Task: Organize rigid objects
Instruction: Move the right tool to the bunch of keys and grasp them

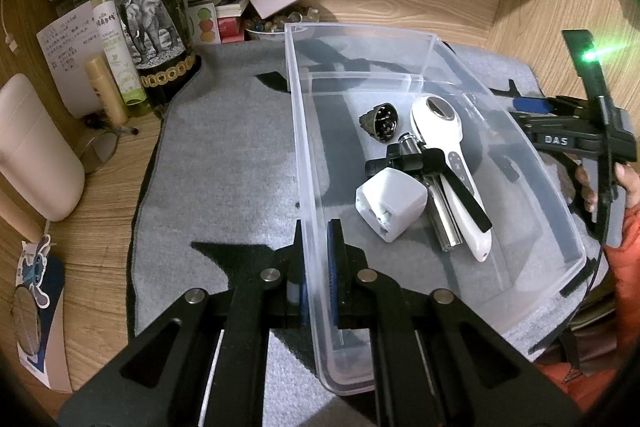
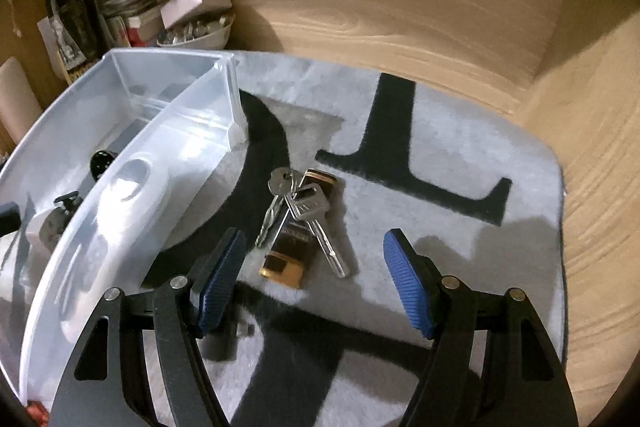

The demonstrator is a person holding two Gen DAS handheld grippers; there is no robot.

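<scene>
The lock cylinder with its bunch of keys point(image 2: 298, 223) lies on the grey mat point(image 2: 460, 131), just right of the clear plastic bin point(image 2: 132, 183) and outside it. I have the right gripper point(image 2: 314, 283) above it, pads apart, nothing pressed between them. The bin holds a white cube charger point(image 1: 390, 203), a white handheld device point(image 1: 448, 163), a metal grinder point(image 1: 380, 121) and a black-strapped tool point(image 1: 420, 163). My left gripper point(image 1: 318, 267) is clamped on the bin's near wall.
</scene>
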